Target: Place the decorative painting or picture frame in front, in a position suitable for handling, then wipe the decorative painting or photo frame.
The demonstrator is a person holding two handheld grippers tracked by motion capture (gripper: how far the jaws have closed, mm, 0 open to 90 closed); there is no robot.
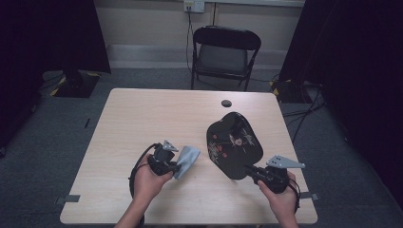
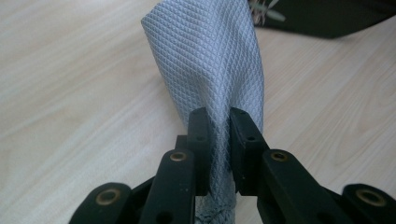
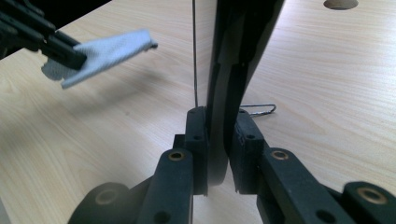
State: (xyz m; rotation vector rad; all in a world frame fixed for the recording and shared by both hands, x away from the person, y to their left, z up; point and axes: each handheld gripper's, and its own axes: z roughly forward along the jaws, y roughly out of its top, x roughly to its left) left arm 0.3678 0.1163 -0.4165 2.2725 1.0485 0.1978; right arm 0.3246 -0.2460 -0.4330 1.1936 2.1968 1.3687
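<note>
Work in hand: wiping the black tray [image 1: 234,145] with the grey cloth [image 1: 186,160], judged from what each hand-held gripper carries.
Landmark: the black tray; every place below is given from it.
Left hand-held gripper [image 2: 218,122]: clenched on the grey cloth [image 2: 210,70], the fabric bunched between both jaws. It is to the tray's left, near it and not touching.
Right hand-held gripper [image 3: 219,122]: grasping the black tray [image 3: 243,42] by its near rim. The tray stands tilted on edge on the surface [image 1: 142,118].
Cloth position: its free end sticks out toward the tray, lifted off the surface, as the right gripper view shows [image 3: 105,53].
Risk 1, tray slip: the hold covers only a narrow strip of glossy rim. Sideways pressure from wiping could pivot the tray in the jaws or drop it flat.
Risk 2, tray slide: the far edge appears to rest on smooth wood. A push from the left could skate it toward the surface's right edge.
Risk 3, cloth loss: the grip takes one bunched end only. Drag across the lacquer could pull the fabric out.
Risk 4, hard contact: with the cloth this loose, bare jaws could reach the painted face and scratch it.
Risk 5, snag: a thin wire loop [image 3: 259,109] lies just behind the tray's gripped rim and could catch.
</note>
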